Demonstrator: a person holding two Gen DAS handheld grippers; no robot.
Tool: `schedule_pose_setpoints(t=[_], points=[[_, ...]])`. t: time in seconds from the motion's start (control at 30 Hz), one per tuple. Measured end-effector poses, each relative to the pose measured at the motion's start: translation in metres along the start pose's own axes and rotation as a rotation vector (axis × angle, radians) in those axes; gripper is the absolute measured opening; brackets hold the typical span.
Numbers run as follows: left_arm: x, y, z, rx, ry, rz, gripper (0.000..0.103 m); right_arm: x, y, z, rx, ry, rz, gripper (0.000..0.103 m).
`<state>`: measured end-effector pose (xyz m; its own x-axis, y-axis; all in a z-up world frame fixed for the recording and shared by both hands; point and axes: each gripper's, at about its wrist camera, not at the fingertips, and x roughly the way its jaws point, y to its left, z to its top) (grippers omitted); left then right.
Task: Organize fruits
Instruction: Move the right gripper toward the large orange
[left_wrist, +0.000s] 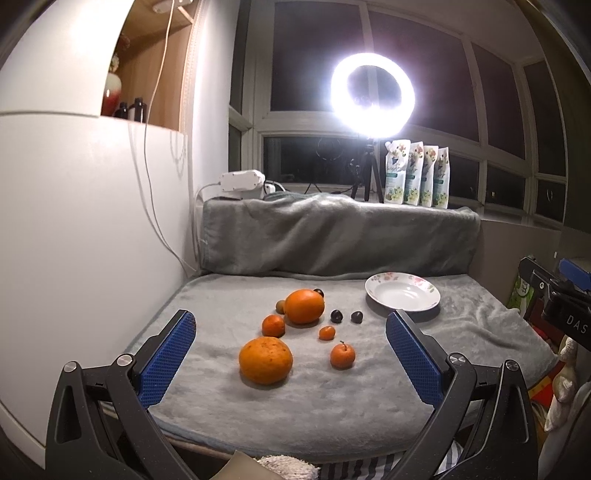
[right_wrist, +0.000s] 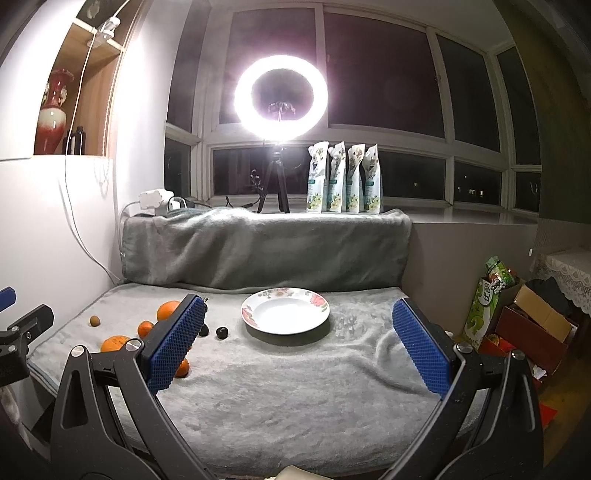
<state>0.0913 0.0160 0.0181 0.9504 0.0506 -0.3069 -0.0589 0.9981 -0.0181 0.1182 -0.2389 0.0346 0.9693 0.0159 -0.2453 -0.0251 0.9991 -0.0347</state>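
With both my left claw and right claw spread wide and empty, I'd take the near big orange, probably firm and heavyish, across its middle, left of the empty plate on the blanket-covered desk.

- Straight ahead of my tools there's a ring light on a little tripod, blasting white and washing out the middle.
- Behind it, big dark windows, black outside.
- Four printed pouches stand in a row on the sill, just right of the tripod.
- Grey fleece blanket covers the surface under me and the ledge ahead.
- White wall on my left, wooden shelf niche with a red vase up high.
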Motion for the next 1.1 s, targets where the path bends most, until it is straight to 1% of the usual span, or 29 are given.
schedule_pose_setpoints(t=[0.07, 0.17, 0.27, 0.43, 0.6, 0.73, 0.83, 0.9, 0.97, 1.0, 1.03, 1.07, 1.1], points=[[0.01, 0.007, -0.003, -0.01, 0.024, 0.002, 0.102, 0.013, -0.001, -0.003, 0.011, 0.034, 0.029, 0.103], [0.024, 0.022, -0.009, -0.033, 0.06, 0.01, 0.102, 0.034, -0.003, -0.009, 0.041, 0.093, 0.098, 0.103], [0.042, 0.041, -0.019, -0.077, 0.121, 0.022, 0.102, 0.056, -0.002, -0.017, 0.07, 0.149, 0.162, 0.103], [0.068, 0.061, -0.029, -0.113, 0.196, 0.038, 0.102, 0.096, 0.01, -0.028, 0.086, 0.246, 0.255, 0.103], [0.089, 0.078, -0.037, -0.175, 0.246, 0.047, 0.102, 0.133, 0.022, -0.027, 0.098, 0.306, 0.328, 0.103], [0.108, 0.087, -0.051, -0.208, 0.317, 0.042, 0.102, 0.162, 0.04, -0.028, 0.095, 0.365, 0.417, 0.103], [0.119, 0.092, -0.062, -0.247, 0.369, 0.013, 0.102, 0.179, 0.06, -0.033, 0.079, 0.419, 0.498, 0.103], [0.122, 0.095, -0.067, -0.266, 0.382, 0.0, 0.102, 0.188, 0.075, -0.035, 0.071, 0.452, 0.55, 0.103], [0.125, 0.095, -0.071, -0.284, 0.394, -0.025, 0.099, 0.199, 0.092, -0.039, 0.065, 0.5, 0.616, 0.101], [0.126, 0.094, -0.073, -0.294, 0.403, -0.052, 0.097, 0.205, 0.102, -0.04, 0.061, 0.53, 0.653, 0.097], [0.128, 0.093, -0.074, -0.3, 0.412, -0.073, 0.096, 0.209, 0.111, -0.041, 0.055, 0.554, 0.685, 0.094], [0.13, 0.091, -0.075, -0.303, 0.42, -0.091, 0.095, 0.213, 0.119, -0.042, 0.048, 0.575, 0.715, 0.092], [0.132, 0.089, -0.077, -0.304, 0.425, -0.106, 0.092, 0.217, 0.127, -0.044, 0.037, 0.595, 0.744, 0.091]])
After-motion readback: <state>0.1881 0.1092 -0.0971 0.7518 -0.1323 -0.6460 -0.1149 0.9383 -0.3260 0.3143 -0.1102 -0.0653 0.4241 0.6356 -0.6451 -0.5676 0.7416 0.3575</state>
